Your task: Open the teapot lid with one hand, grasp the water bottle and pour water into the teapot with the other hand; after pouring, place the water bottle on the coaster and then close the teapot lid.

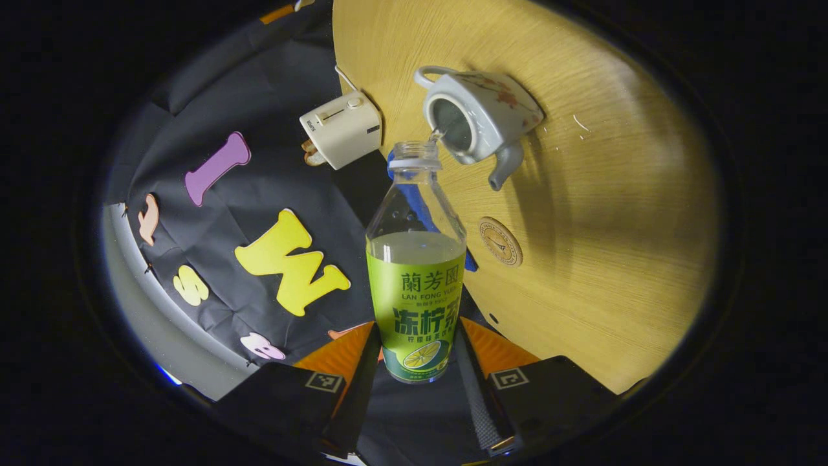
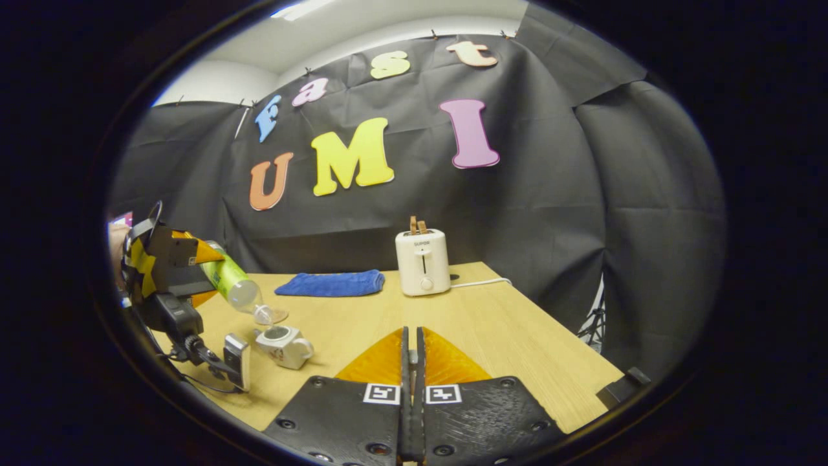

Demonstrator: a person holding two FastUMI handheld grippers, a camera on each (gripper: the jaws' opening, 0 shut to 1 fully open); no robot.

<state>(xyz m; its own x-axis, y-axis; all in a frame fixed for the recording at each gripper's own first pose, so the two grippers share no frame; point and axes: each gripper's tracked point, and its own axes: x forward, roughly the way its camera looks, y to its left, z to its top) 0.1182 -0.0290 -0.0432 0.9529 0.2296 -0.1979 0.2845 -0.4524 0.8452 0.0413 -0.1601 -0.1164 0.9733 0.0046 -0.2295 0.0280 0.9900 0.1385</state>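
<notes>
In the right gripper view, at the far left, the left gripper [image 2: 194, 272] is seen held over the table [image 2: 517, 336], its 2 fingers pinching the water bottle [image 2: 234, 283], which is tilted steeply with its open mouth pointing down and to the right, just above the teapot [image 2: 283, 345]. The teapot stands upright on the table with its lid off and its opening exposed; the lid itself cannot be made out. Further right a folded blue cloth [image 2: 331, 283] and a white toaster [image 2: 422, 261] are set near the back edge, and at the bottom centre the right gripper [image 2: 412, 362] is seen with its 2 fingers pressed together; whether anything is caught between them cannot be told. In the left gripper view the bottle [image 1: 416, 272] is gripped low on its labelled body, its long axis running straight forward from the fingers to the teapot [image 1: 479, 116], and a thin stream is seen falling from the mouth into the opening. Right of the bottle and nearer than the teapot, the round coaster [image 1: 500, 241] lies bare on the table. The pour is judged to be in progress; the coming placement is judged to turn on righting the bottle and carrying it back towards the coaster, to which the left gripper is the nearer.
</notes>
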